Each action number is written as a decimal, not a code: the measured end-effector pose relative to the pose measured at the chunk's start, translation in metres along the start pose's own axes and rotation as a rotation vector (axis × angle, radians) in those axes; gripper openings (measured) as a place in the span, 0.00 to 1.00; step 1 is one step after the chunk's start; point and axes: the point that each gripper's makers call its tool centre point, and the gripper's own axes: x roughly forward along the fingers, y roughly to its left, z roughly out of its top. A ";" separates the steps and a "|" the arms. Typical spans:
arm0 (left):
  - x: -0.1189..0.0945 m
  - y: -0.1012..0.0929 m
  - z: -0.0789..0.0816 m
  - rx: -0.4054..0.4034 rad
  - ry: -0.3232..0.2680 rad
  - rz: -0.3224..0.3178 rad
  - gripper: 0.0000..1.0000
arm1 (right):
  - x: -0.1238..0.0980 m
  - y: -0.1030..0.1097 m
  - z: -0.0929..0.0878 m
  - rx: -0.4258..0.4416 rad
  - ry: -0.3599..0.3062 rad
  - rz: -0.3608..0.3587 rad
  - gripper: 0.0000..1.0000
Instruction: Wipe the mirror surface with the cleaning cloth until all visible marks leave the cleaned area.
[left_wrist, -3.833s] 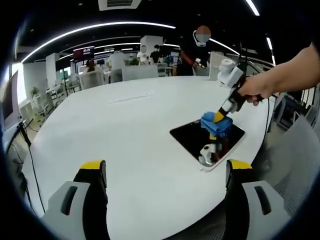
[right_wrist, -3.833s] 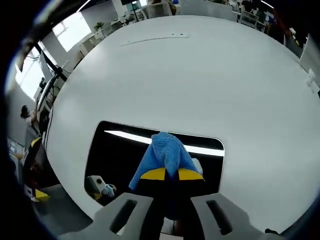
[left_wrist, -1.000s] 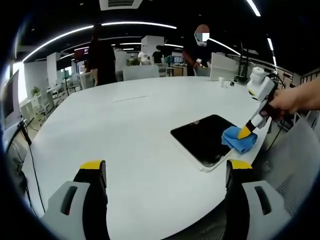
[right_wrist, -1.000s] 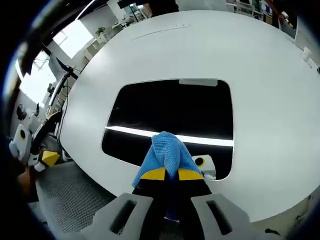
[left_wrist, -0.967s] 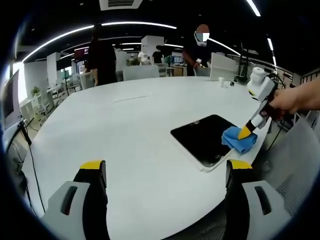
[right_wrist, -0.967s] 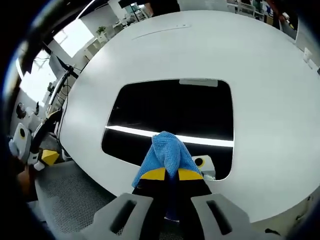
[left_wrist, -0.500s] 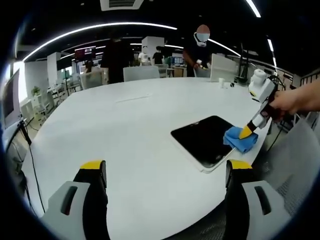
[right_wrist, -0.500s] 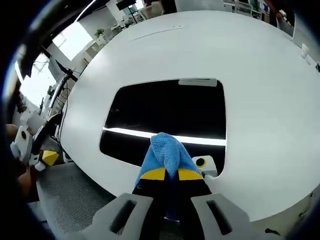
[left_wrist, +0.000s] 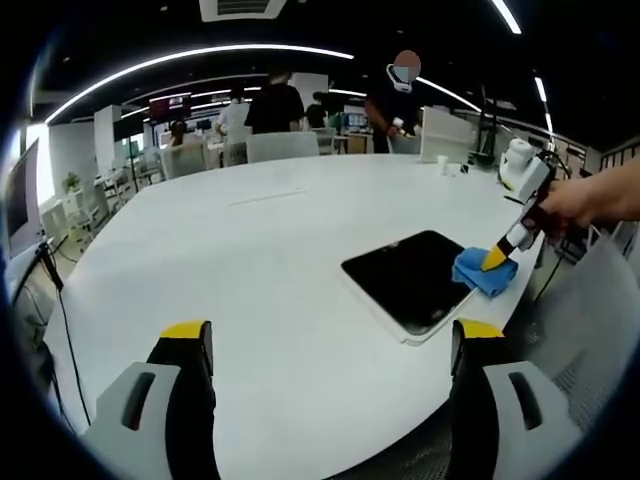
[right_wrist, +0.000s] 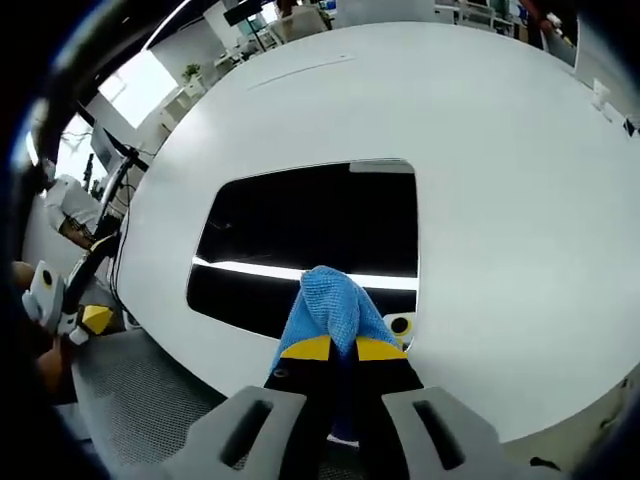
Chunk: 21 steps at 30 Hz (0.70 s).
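A dark rectangular mirror (left_wrist: 412, 280) (right_wrist: 310, 240) with rounded corners lies flat on the white table near its right edge. My right gripper (right_wrist: 335, 350) (left_wrist: 495, 258) is shut on a blue cleaning cloth (right_wrist: 328, 308) (left_wrist: 484, 274), which rests on the mirror's edge nearest that gripper. The glass reflects a bright ceiling light strip and the gripper's own fingertips. My left gripper (left_wrist: 330, 345) stands open low over the table's near side, well left of the mirror, with nothing between its jaws.
The big round white table (left_wrist: 250, 260) spreads wide to the left and behind the mirror. Several people (left_wrist: 398, 95) and chairs (left_wrist: 280, 145) stand beyond its far edge. A mesh chair (left_wrist: 600, 340) sits at the right, past the table edge.
The right gripper has slid the cloth from the mirror's middle out to its right edge. People in the background have walked along. The left gripper has not moved.
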 end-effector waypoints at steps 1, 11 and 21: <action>0.000 0.000 0.000 -0.001 0.001 0.000 0.97 | 0.000 -0.001 0.000 0.001 0.000 0.000 0.01; 0.000 0.001 0.000 -0.004 -0.002 0.003 0.97 | -0.002 -0.014 0.001 0.023 -0.011 -0.006 0.01; 0.000 0.000 0.000 -0.003 -0.001 0.002 0.97 | -0.005 -0.018 0.000 0.027 -0.008 -0.012 0.01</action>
